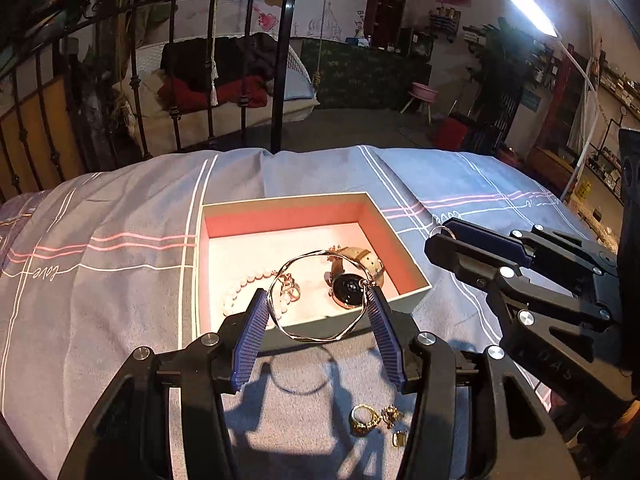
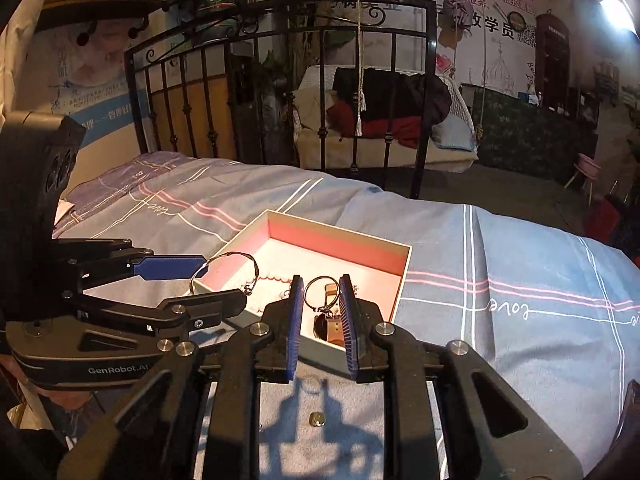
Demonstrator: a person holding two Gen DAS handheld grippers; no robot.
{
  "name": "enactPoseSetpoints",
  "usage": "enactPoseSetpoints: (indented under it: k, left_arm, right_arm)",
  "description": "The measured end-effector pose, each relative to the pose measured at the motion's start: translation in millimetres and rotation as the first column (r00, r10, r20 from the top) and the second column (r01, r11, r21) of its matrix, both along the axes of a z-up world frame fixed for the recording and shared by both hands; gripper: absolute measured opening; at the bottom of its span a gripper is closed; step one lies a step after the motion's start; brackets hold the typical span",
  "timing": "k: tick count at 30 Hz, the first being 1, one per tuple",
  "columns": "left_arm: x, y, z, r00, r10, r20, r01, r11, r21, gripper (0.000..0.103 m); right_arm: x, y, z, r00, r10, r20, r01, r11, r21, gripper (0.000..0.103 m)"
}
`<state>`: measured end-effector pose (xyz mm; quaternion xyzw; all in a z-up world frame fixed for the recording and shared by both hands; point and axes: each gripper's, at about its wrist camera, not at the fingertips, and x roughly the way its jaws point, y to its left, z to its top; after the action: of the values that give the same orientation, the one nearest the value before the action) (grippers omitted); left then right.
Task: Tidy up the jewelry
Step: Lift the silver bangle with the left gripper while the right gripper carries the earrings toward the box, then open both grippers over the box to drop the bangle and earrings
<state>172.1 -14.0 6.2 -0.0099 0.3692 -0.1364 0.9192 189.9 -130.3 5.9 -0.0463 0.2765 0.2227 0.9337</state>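
A grey-blue bedspread [image 1: 120,220] with pink and white stripes covers the whole near area, and behind it stands a black iron bed frame [image 1: 192,60]. On the cloth lies an open box [image 1: 412,286] with a pink inside wall and a pale floor. In the box there is a watch [image 1: 352,284] with a dark face and a beige strap, at the right side, and a string of pale pearls [image 1: 244,286] at the left side, with a small rose-coloured piece next to the pearls.

The left gripper [image 1: 318,300] is clenched on a thin silver bangle [image 1: 316,336]: both blue pads [image 1: 250,340] press on its rim, and the hoop hangs in the air over the near wall of the box, with its shadow on the cloth below. The right gripper [image 2: 320,300] is at the right side of the box and grasps a small silver ring [image 2: 318,294] between its pads, lifted above the near right part of the box, just over the watch.

On the bedspread, nearer than the box and between the left gripper's arms, lie a gold ring [image 1: 362,420] and two small gold pieces [image 1: 394,426], close together.
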Motion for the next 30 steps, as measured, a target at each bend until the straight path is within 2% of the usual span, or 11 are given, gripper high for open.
enactPoseSetpoints:
  k: [5,10,16,22,30]
  left_arm:
    - [27.6,3.2,8.9,0.998,0.054,0.011,-0.054,0.998,0.032,0.050]
    - [52.1,16.3,8.7,0.995,0.103,-0.011,-0.103,0.995,-0.002,0.050]
    - [77.4,17.8,-9.4,0.989,0.123,-0.083,-0.123,0.992,0.008,0.050]
    - [91.0,22.2,-21.7,0.977,0.158,-0.143,-0.161,0.987,-0.015,0.050]
    - [91.4,23.5,-21.7,0.972,0.176,-0.157,-0.181,0.983,-0.018,0.050]
  right_arm:
    - [24.4,11.1,3.6,1.000,-0.002,0.012,0.002,1.000,0.013,0.019]
    - [46.9,23.1,-2.7,1.000,-0.006,0.000,0.006,1.000,-0.017,0.019]
    - [64.7,31.8,-18.8,0.999,-0.021,-0.044,0.018,0.998,-0.060,0.019]
    - [76.2,33.2,-30.2,0.996,-0.039,-0.082,0.033,0.996,-0.078,0.019]
    - [77.5,29.0,-33.9,0.993,-0.048,-0.103,0.038,0.995,-0.091,0.019]
